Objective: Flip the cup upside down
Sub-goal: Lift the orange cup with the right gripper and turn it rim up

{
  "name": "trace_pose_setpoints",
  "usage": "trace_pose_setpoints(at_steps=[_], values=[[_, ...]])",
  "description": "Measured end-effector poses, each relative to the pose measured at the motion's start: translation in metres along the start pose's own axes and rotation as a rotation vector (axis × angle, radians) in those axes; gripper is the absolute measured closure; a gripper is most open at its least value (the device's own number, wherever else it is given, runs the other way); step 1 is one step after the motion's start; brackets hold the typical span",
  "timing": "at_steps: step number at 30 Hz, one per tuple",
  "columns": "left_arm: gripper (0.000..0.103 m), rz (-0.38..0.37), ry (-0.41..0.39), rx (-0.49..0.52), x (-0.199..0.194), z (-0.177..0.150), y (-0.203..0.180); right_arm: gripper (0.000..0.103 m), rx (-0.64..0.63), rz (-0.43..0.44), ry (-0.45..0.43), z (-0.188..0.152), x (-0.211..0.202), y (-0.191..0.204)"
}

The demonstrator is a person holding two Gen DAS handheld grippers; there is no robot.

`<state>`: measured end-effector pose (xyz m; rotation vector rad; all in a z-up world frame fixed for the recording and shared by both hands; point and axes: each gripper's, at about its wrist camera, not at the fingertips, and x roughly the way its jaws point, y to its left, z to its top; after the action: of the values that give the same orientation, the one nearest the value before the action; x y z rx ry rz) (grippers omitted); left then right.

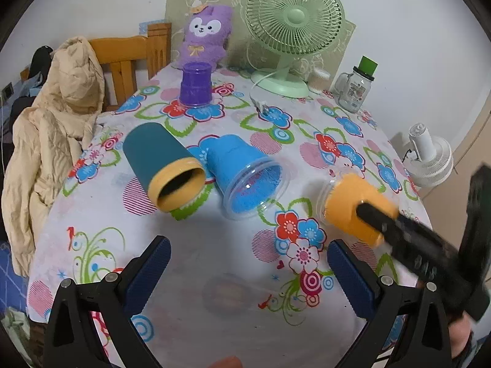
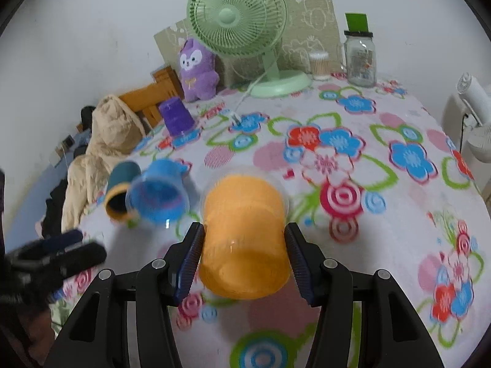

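Orange cup (image 2: 244, 239), pinched between the right gripper (image 2: 244, 257) pads, tipped mid-flip, mouth away; purple cup (image 1: 195, 84) already inverted; teal cup (image 1: 162, 168) and blue cup (image 1: 242, 173) on their sides, 2 left; left gripper (image 1: 248, 263) spread, empty.

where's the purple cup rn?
The purple cup stands upside down at the table's far left, just in front of the purple plush, left of the green fan and beyond the teal cup.
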<state>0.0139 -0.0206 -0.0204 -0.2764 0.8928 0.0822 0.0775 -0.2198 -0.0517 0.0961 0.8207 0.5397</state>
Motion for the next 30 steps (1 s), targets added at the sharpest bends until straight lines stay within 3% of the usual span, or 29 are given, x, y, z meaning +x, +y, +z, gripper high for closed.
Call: trace_pose_setpoints(at_steps=[5,12,23,30], values=[[0.0,-0.008,-0.009,0.007,-0.004,-0.001,-0.004,0.046,0.011,0.013,-0.013,-0.006,-0.005,0.003],[0.0,0.014,-0.043,-0.018,-0.018,0.0,0.003,0.046,-0.002,0.013,-0.075,0.012,-0.004,0.017],[0.0,0.03,-0.065,-0.045,-0.025,0.003,0.013,0.046,-0.032,-0.066,-0.131,0.012,-0.016,0.027],[0.0,0.014,-0.051,-0.026,-0.02,0.0,0.004,0.045,-0.01,-0.075,-0.099,0.003,-0.016,0.021]])
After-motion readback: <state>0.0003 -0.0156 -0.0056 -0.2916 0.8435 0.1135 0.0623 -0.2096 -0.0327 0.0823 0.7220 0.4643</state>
